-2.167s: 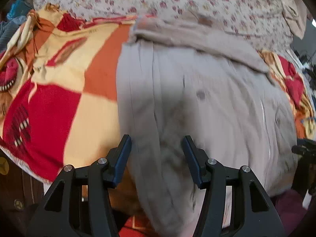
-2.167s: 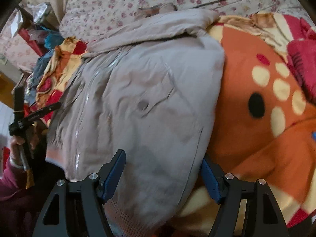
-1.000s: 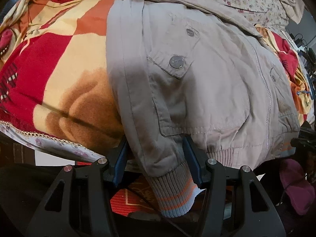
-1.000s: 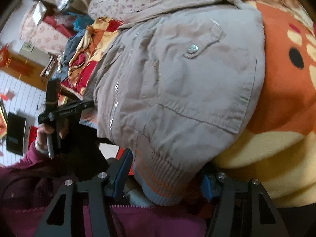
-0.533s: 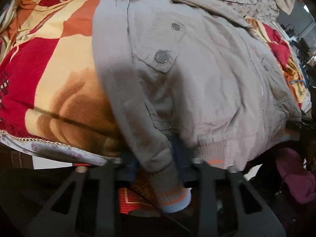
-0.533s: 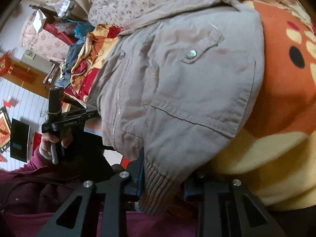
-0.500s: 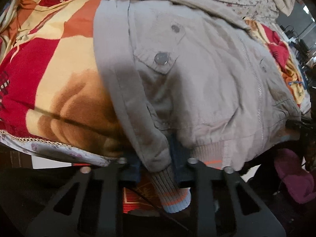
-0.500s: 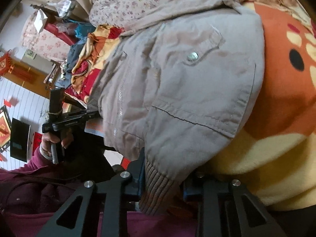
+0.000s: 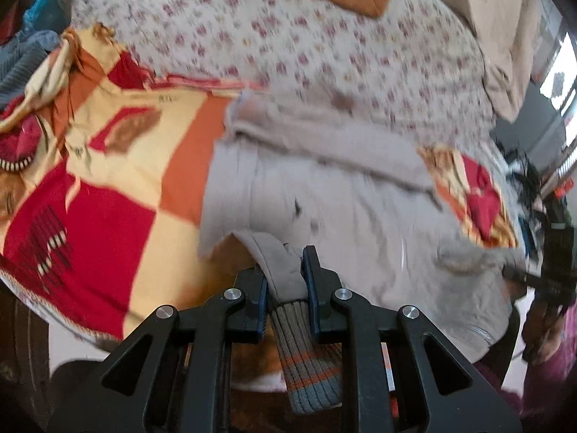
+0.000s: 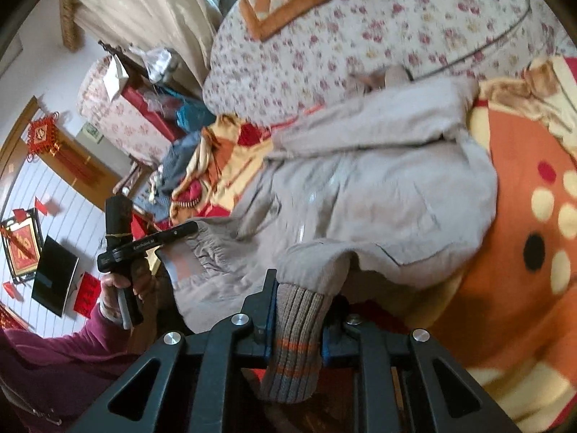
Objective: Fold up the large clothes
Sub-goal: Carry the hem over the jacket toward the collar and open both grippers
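Clamping both lower corners of the grey jacket (image 9: 360,216) now: our left gripper (image 9: 285,281) pinches one ribbed hem corner (image 9: 306,361), jaws closing on the cloth. Our right gripper (image 10: 299,310) grips the other ribbed corner (image 10: 292,346), jaws likewise closing on it. The jacket lies on the patterned blanket (image 9: 108,187), collar end toward the floral sheet (image 9: 288,36). The left-wrist frame is blurred, so the pocket detail is probably unreliable.
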`<state>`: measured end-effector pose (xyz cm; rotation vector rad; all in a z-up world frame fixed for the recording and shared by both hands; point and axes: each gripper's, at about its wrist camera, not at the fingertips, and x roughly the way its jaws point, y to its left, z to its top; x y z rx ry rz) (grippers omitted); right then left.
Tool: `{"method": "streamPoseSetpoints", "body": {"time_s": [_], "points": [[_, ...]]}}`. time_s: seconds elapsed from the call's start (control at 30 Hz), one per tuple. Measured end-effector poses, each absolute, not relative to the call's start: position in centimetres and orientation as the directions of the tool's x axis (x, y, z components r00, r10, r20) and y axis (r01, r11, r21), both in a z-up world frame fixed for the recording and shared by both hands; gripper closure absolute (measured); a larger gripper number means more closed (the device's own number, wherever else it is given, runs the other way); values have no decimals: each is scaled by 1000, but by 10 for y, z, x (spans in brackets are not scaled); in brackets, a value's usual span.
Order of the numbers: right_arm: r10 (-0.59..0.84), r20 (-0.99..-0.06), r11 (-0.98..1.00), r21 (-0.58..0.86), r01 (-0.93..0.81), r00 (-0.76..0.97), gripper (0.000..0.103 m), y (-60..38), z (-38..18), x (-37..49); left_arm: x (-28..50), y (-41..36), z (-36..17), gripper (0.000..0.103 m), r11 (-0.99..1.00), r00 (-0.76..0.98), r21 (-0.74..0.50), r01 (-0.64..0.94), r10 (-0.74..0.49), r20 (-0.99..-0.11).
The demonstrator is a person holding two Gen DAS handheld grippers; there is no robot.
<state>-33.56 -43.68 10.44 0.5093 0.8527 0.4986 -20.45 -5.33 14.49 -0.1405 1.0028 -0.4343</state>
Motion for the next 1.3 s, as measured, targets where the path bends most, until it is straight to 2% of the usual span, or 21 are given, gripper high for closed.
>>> {"method": "streamPoseSetpoints", "body": {"time_s": [0.2, 0.57, 1.3], "points": [[545, -519, 798, 563, -217, 659, 86, -451, 129, -309, -161, -64, 162, 87, 918, 537, -301, 259, -396, -745], [434, -519, 853, 499, -151, 736, 86, -472, 146, -240, -93, -89, 177, 87, 940, 616, -266, 212, -340, -710], [296, -603, 898, 440, -1, 741, 87, -516, 128, -108, 35, -144, 147, 87, 977, 623, -132, 169, -210, -753]]}}
